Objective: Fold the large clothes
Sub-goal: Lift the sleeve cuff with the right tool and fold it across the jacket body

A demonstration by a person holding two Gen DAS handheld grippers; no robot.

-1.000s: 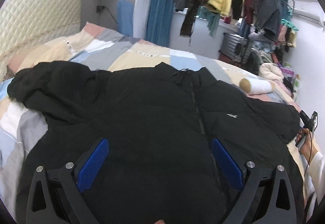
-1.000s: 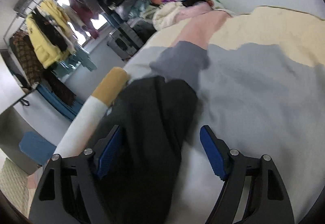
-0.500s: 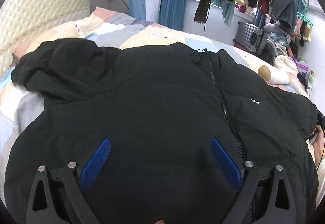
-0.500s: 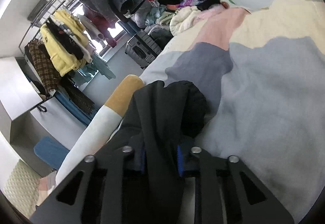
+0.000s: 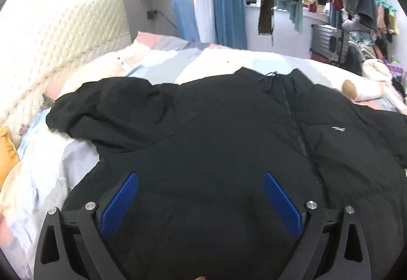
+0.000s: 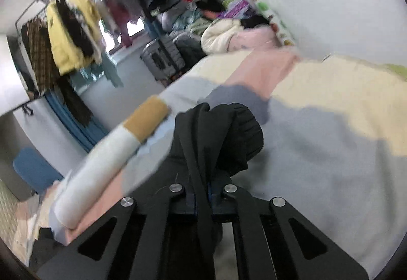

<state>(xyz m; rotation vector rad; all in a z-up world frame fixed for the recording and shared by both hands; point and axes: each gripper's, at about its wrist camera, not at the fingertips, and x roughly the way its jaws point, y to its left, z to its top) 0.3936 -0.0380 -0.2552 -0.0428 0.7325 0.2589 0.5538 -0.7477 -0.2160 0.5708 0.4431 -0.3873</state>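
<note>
Black padded zip-front jacket lay spread front-up on the patchwork quilt; left gripper hovered over it, fingers spread and empty. Right gripper—open a second earlier—had pinched the ribbed sleeve cuff, ready for folding inward.

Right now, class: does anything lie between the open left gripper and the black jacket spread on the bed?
Nothing visible does. The left gripper hangs open directly over the black jacket, with only its fabric between the fingers.
</note>
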